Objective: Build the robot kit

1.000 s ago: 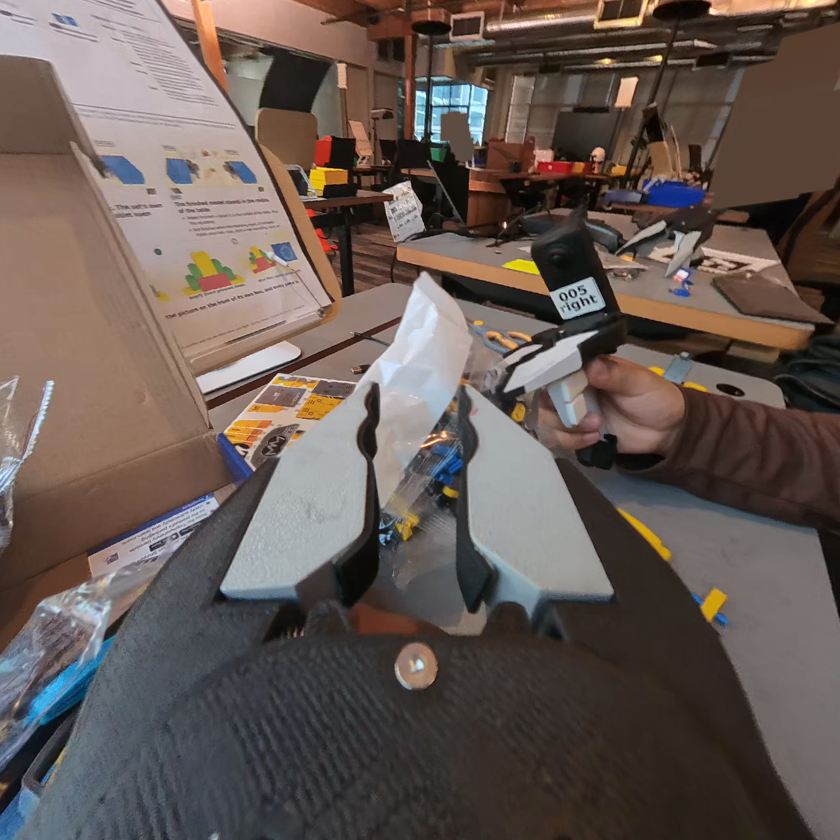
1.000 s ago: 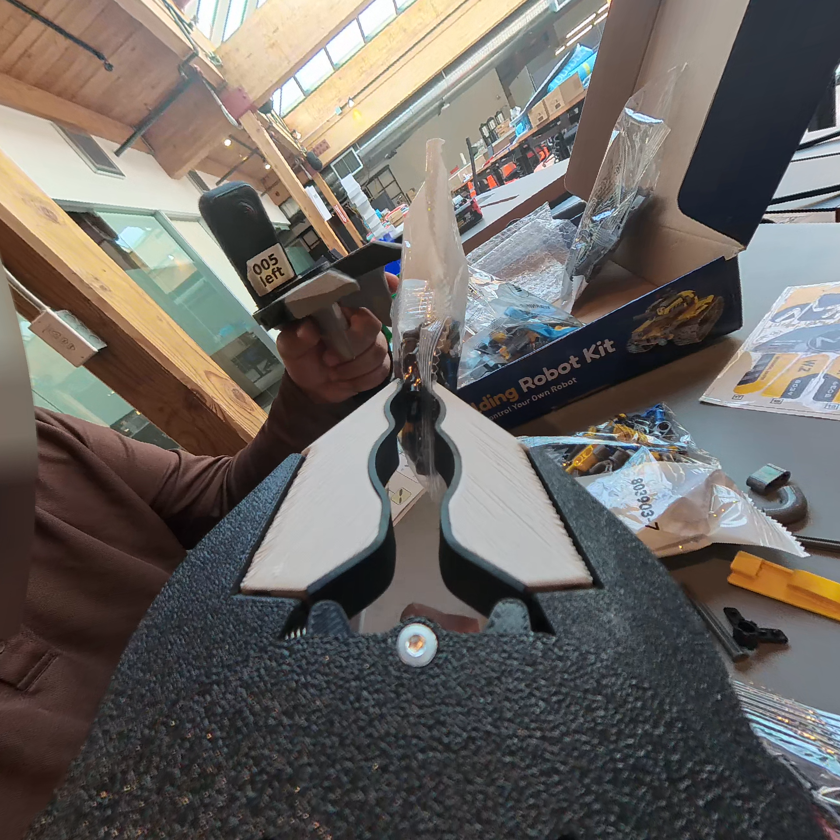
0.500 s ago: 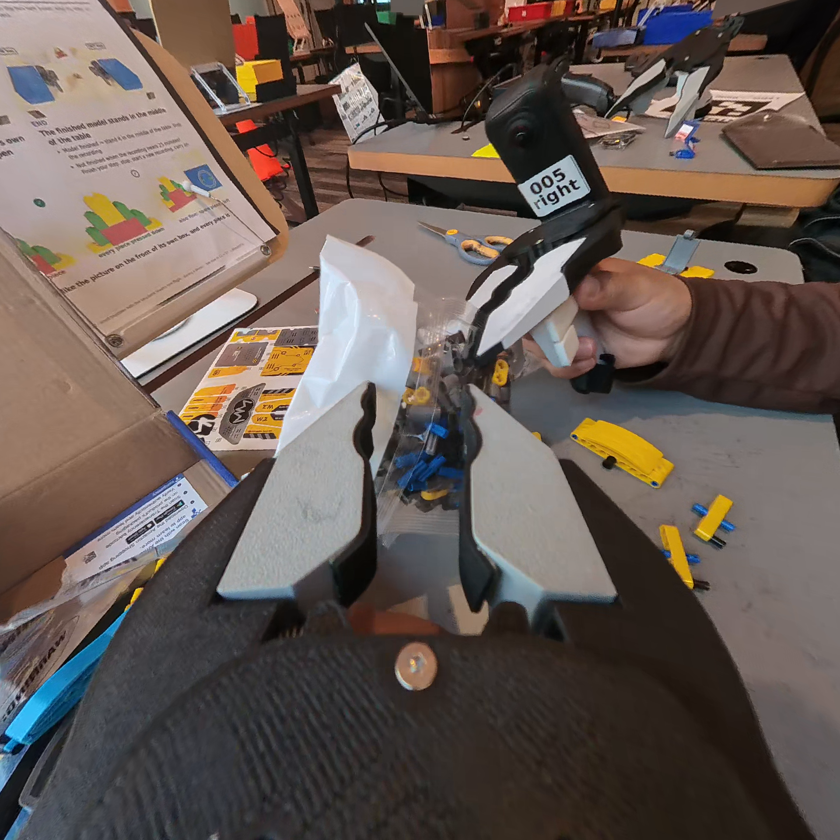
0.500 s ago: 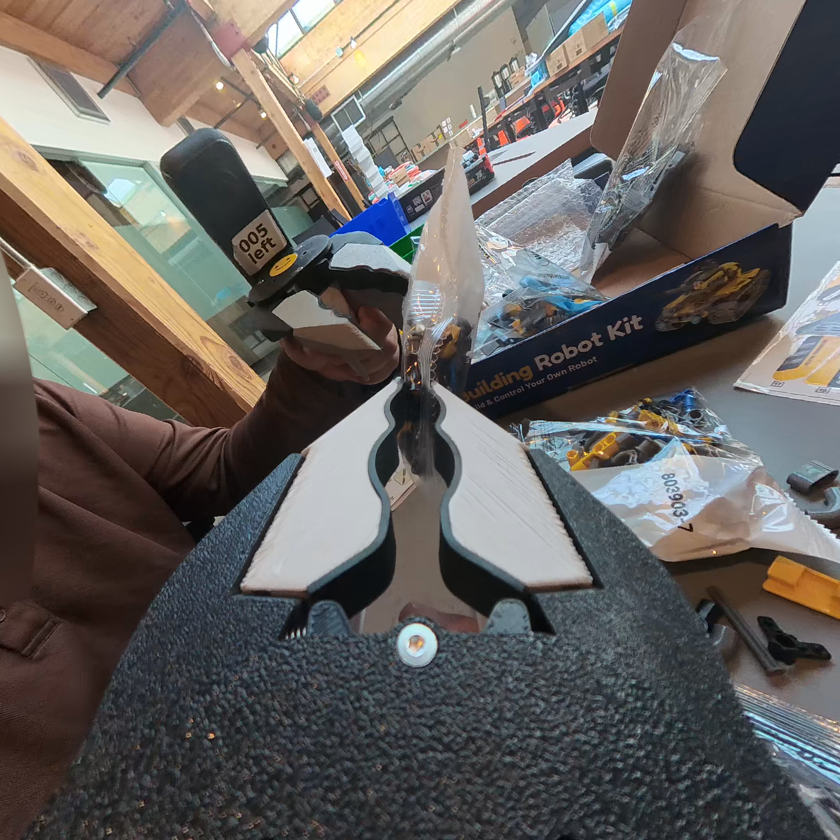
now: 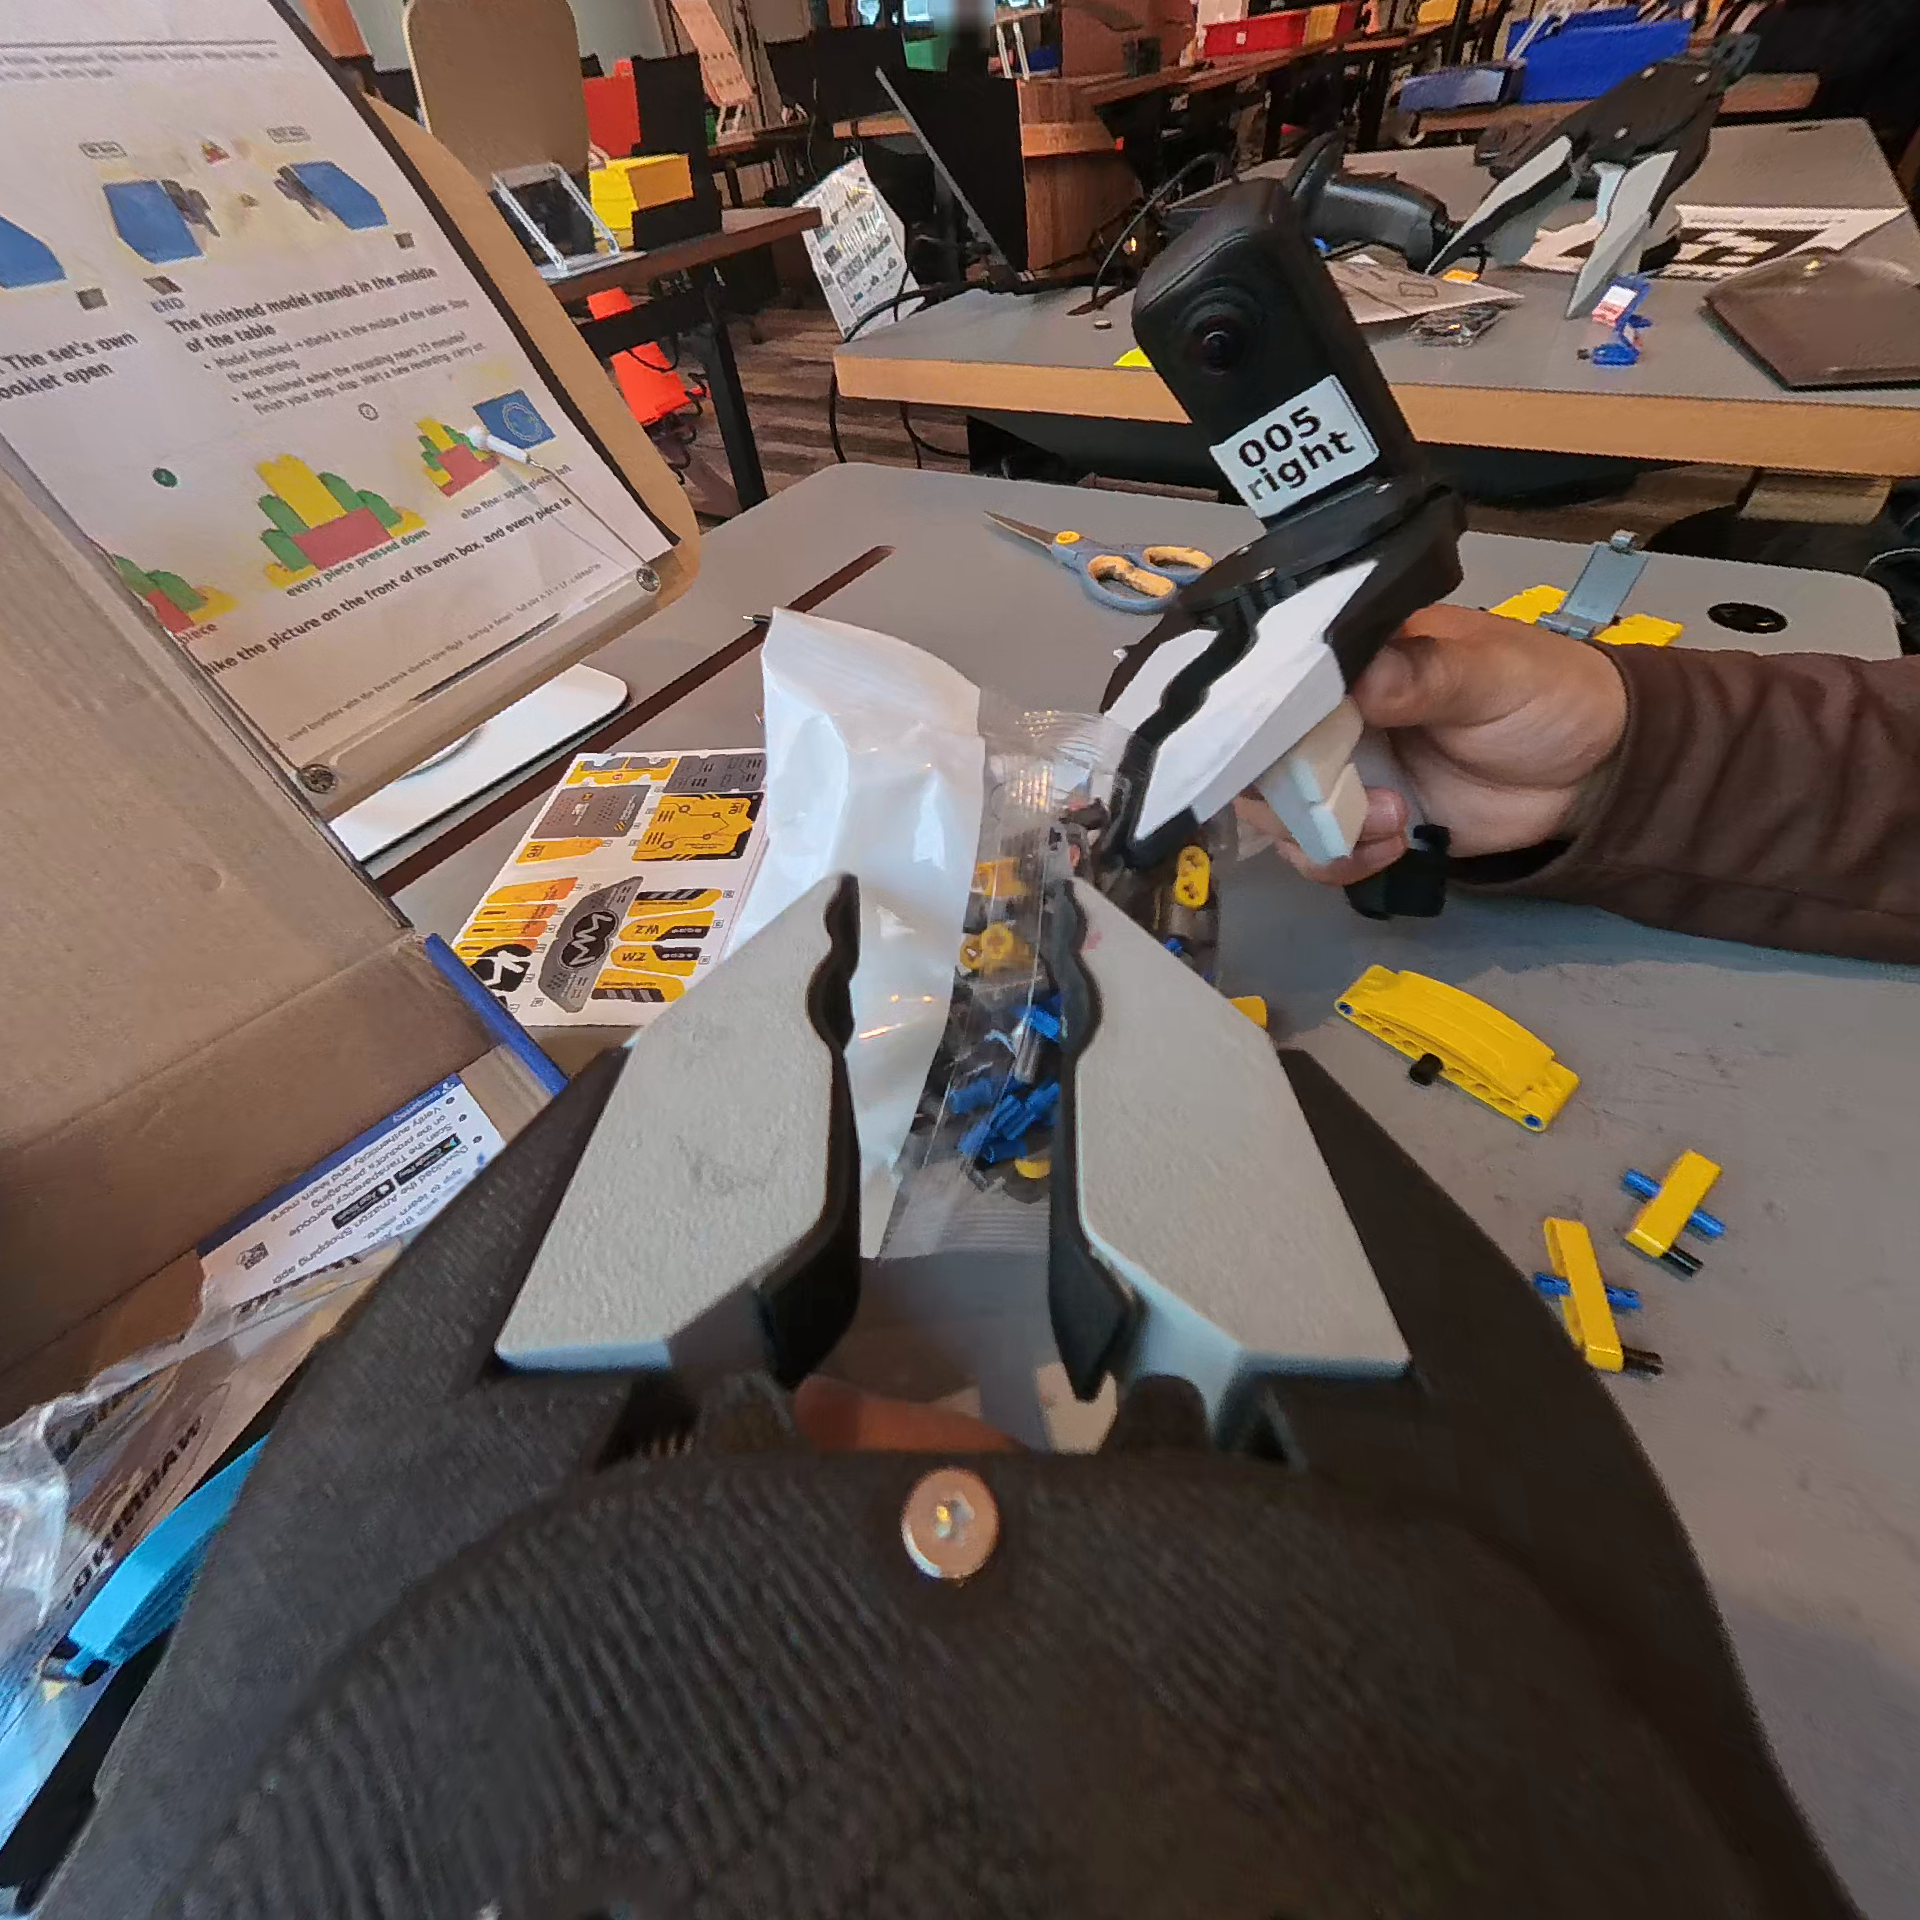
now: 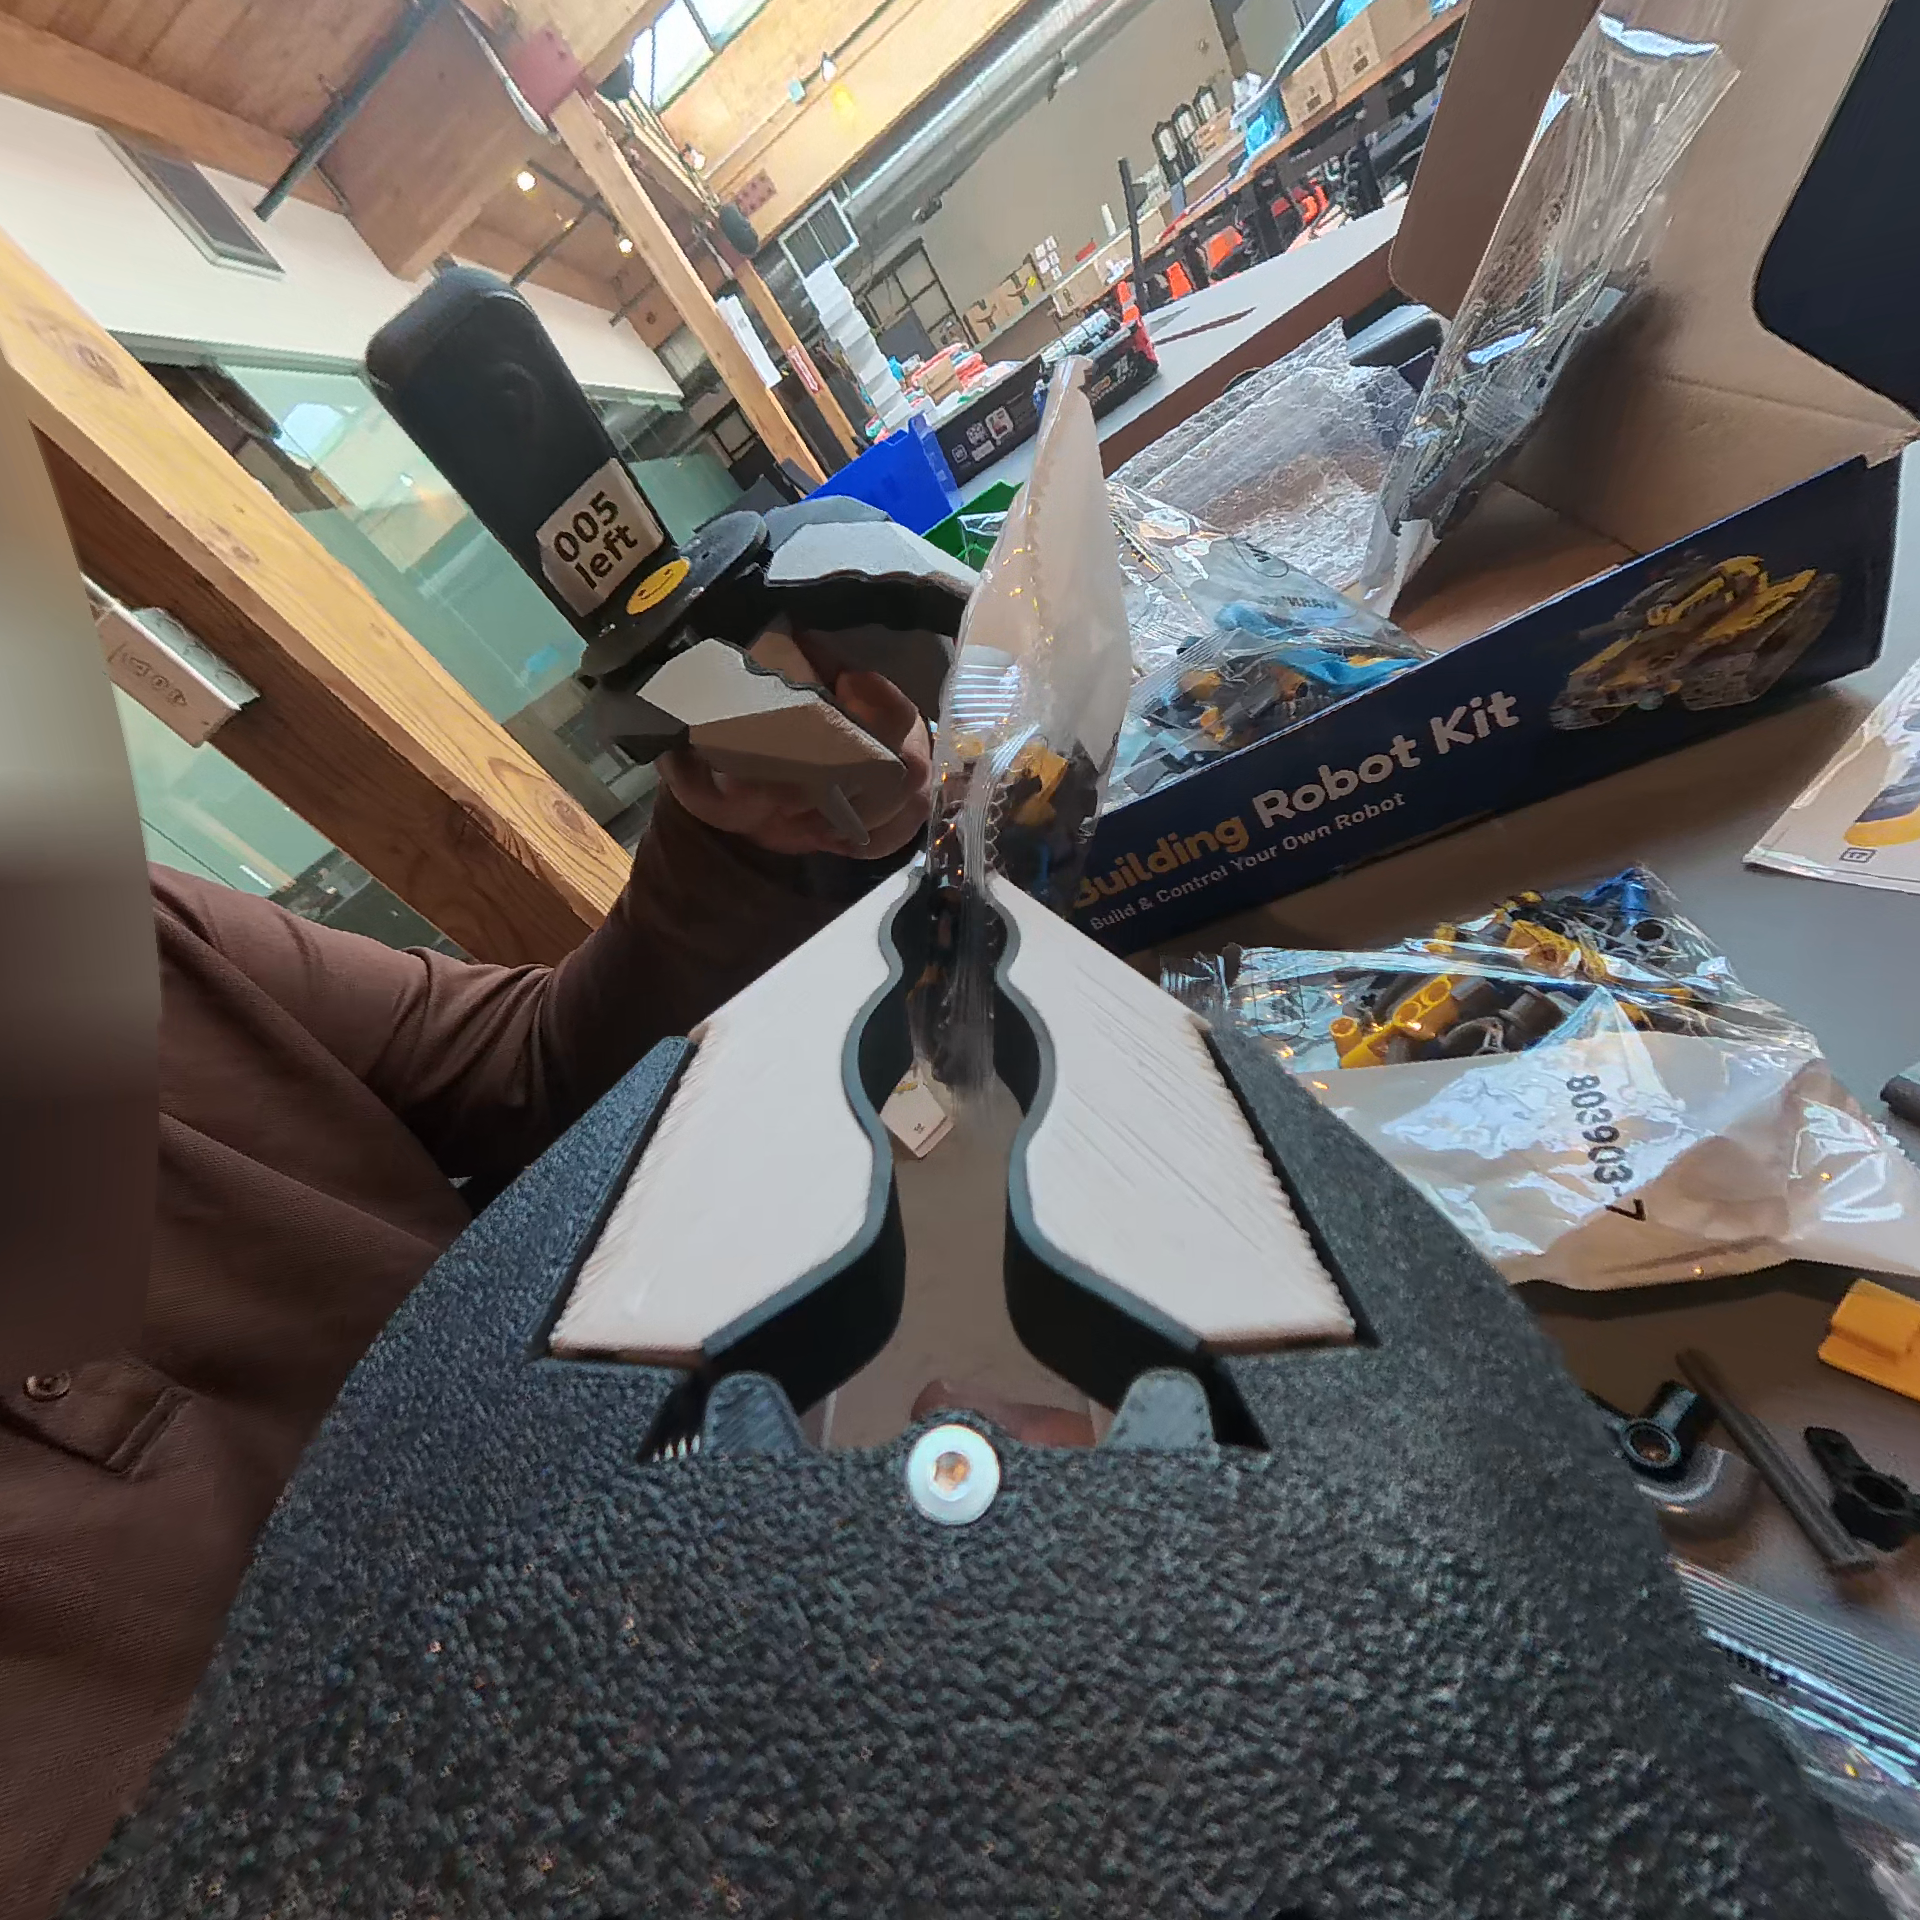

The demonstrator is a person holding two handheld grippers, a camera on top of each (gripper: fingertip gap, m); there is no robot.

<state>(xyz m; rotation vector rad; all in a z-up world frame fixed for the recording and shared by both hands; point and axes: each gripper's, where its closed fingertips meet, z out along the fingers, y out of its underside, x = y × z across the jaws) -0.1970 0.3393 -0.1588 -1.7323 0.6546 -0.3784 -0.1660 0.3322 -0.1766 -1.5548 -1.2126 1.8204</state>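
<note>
Clear plastic makes up the bag (image 5: 940,914) both tools are working on, a small pouch with a white backing, part-filled with blue, yellow and dark building pieces. The right gripper (image 6: 951,914) is clamped on one edge of it, its fingertips pinched together on the film so that the pouch stands up beyond them. The left gripper (image 5: 951,966) has its fingers (image 5: 727,1122) apart, one on each side of the pouch's lower half; whether they press on it I cannot tell.

Beyond the left gripper's tips lie a sticker sheet (image 5: 623,883) and scissors (image 5: 1122,566); off to its right, loose yellow pieces (image 5: 1455,1039) rest on the grey table (image 5: 1714,1039). To its left stands the open cardboard box (image 5: 156,883). Just right of the right gripper lies a second bag (image 6: 1558,1081) of parts.

A likely trouble: the film is slick and held only by a thin edge, so a sideways tug could slip it free or tear it abruptly, scattering small pieces over the table and among the loose ones.
</note>
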